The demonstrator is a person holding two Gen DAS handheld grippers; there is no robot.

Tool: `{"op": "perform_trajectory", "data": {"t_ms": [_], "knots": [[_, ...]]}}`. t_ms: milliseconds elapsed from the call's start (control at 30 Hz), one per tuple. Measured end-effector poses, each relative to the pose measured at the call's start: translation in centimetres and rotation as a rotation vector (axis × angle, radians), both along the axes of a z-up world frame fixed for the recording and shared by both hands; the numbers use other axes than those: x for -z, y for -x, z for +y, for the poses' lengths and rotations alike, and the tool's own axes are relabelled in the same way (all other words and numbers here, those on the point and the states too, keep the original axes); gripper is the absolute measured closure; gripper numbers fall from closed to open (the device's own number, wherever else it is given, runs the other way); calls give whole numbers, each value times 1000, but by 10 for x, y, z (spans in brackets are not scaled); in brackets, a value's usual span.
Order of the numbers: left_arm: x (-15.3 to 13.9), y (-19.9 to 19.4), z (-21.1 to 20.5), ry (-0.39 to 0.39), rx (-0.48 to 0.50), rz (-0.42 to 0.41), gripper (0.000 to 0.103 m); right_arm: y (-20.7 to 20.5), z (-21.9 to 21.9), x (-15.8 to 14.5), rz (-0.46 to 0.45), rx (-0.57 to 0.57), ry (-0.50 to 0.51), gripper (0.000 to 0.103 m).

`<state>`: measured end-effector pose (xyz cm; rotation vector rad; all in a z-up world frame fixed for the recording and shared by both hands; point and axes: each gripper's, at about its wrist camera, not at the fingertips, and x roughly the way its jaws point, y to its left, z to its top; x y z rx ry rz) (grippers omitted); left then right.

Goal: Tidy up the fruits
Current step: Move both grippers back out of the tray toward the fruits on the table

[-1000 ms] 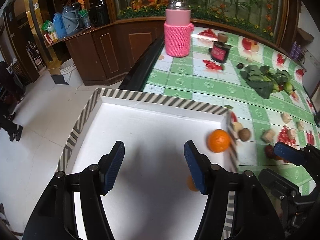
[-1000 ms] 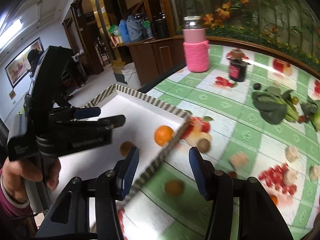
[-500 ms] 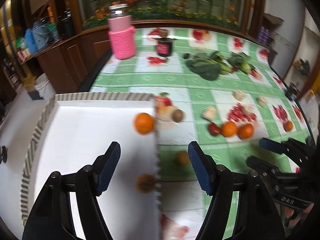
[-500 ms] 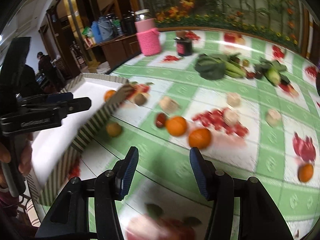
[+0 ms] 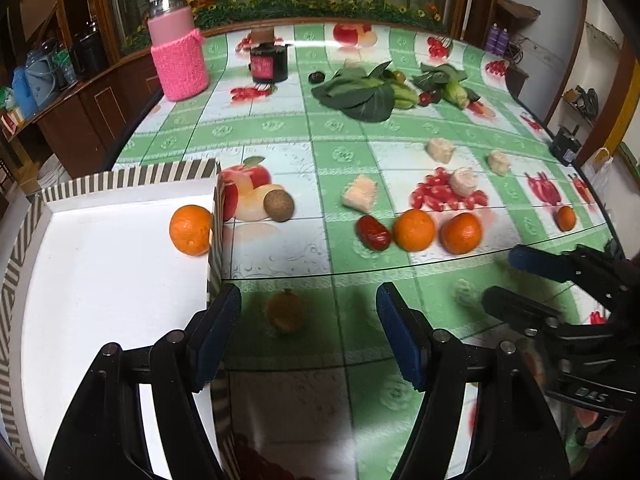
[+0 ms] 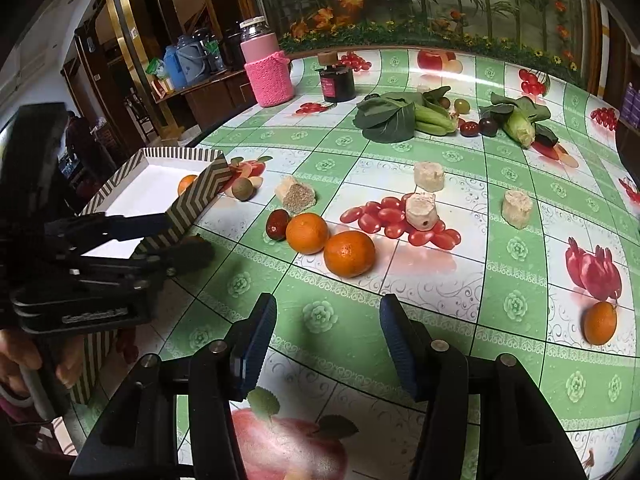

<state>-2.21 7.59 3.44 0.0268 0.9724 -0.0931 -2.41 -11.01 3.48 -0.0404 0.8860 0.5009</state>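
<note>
Both the left gripper (image 5: 308, 328) and the right gripper (image 6: 326, 340) have their jaws spread and empty. Two oranges (image 6: 349, 254) lie touching on the surface at 12 o'clock from the right gripper, and one orange (image 5: 190, 230) is already in the striped box (image 5: 132, 178). They look firm, round and likely to roll, so I would pinch one across its widest middle, gently.

left gripper (image 5: 308, 328) tilted down, fingers just opened wider with nothing between them, right gripper (image 6: 326, 338) angled down too, fingers apart and gripping nothing, a hand (image 6: 24, 364) wrapped round the left gripper's handle
</note>
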Motion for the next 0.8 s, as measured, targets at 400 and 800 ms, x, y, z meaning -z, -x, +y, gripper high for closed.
{"op": "perform_trajectory", "data": {"t_ms": [400,800], "knots": [[3,6,3,-57,87,4,33,-9,1,1,5,1,5,45],[9,1,-2,-65,138,53,34,-17,-2,3,8,11,13,45]]}}
